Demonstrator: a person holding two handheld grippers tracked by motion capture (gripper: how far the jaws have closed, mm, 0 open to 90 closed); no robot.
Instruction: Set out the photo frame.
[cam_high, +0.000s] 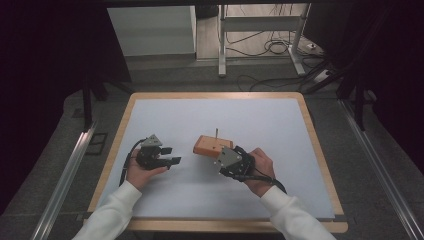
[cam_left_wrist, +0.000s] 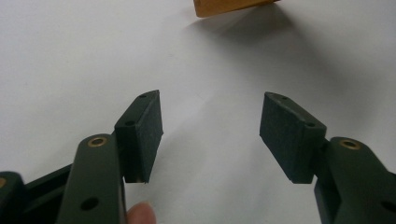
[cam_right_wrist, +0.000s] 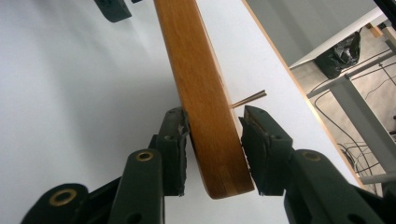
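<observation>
The right gripper (cam_right_wrist: 212, 135) is closed on the edge of the wooden block (cam_high: 212, 145), held tilted just above the white counter (cam_high: 280, 165), while the left gripper (cam_left_wrist: 210, 135) is kept open and empty nearby, so the block is judged to be in the lifting step, and a firm grip is called for next.

The table (cam_high: 320, 165) had a pale wooden rim and a white sheet (cam_high: 260, 120) covering nearly all of its top. It stood on a grey carpeted floor (cam_high: 65, 120). Two metal rails (cam_high: 62, 182) ran along the floor, one at the left of the table and one at the right. Beyond the far edge stood a white cabinet (cam_high: 152, 30) at the left and a light metal frame (cam_high: 260, 25) with upright legs to its right. Black cables (cam_high: 272, 47) lay looped on the floor around that frame. The far left and far right corners of the room were dark, while the tabletop was evenly lit.
</observation>
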